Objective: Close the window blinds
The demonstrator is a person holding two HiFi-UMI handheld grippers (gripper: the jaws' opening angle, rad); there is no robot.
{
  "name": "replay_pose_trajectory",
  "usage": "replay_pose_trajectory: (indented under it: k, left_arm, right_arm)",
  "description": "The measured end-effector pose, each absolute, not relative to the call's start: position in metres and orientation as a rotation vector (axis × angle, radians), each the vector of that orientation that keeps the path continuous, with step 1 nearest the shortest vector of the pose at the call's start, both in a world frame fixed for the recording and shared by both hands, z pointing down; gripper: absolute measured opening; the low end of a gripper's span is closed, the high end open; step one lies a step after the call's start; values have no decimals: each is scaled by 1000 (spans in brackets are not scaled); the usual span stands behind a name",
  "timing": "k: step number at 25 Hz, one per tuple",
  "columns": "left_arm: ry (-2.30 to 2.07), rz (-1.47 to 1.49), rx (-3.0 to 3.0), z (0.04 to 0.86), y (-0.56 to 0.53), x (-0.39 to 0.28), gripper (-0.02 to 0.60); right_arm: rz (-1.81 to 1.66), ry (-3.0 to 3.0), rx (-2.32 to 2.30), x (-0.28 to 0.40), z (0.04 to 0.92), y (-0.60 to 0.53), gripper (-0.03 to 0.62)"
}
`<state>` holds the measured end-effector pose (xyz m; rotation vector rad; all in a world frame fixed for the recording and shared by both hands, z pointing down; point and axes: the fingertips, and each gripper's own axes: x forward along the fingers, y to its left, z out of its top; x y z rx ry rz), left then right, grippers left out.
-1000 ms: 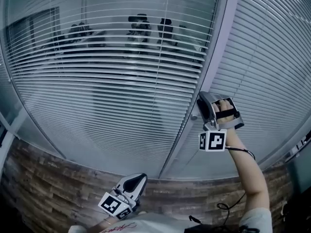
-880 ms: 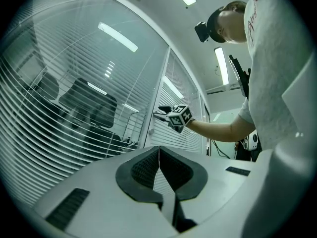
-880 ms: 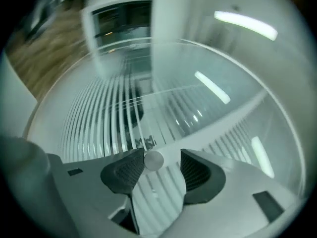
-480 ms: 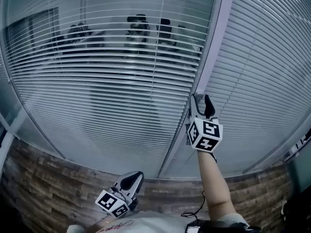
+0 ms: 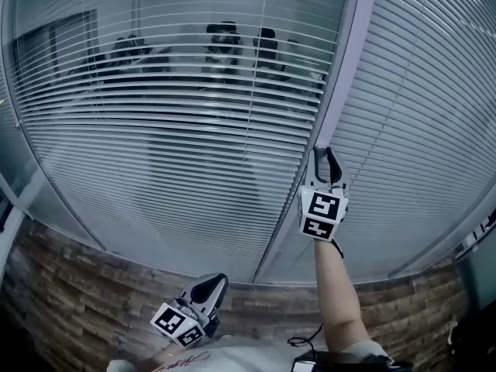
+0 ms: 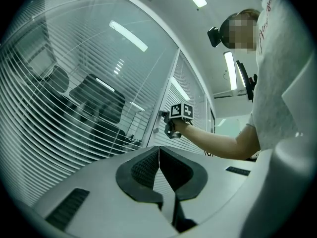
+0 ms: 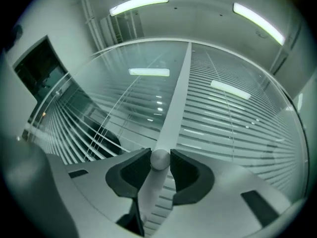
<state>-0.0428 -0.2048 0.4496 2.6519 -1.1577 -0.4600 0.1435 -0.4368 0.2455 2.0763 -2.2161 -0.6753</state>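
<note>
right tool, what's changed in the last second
The right tool rolled about a quarter turn, from sideways to upright, at the knob. Its jaws have just been closing and now pinch the knob. The left tool, shut and empty, and the blinds stayed as they were.

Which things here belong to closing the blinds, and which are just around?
In the job: blinds; knob on the frame; right tool, jaws just closing, pads on the knob.
Just around: left tool, shut, empty; chairs behind the glass; wall below.
</note>
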Motion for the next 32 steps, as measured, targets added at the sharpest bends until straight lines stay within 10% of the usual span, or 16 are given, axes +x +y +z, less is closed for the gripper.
replay_pose_trajectory:
  k: [32]
  left_arm:
    - [-1128,-440,2659,456,-189,-36,18]
  right_arm:
    - [-1561,-1096,821,131,269,-435,131]
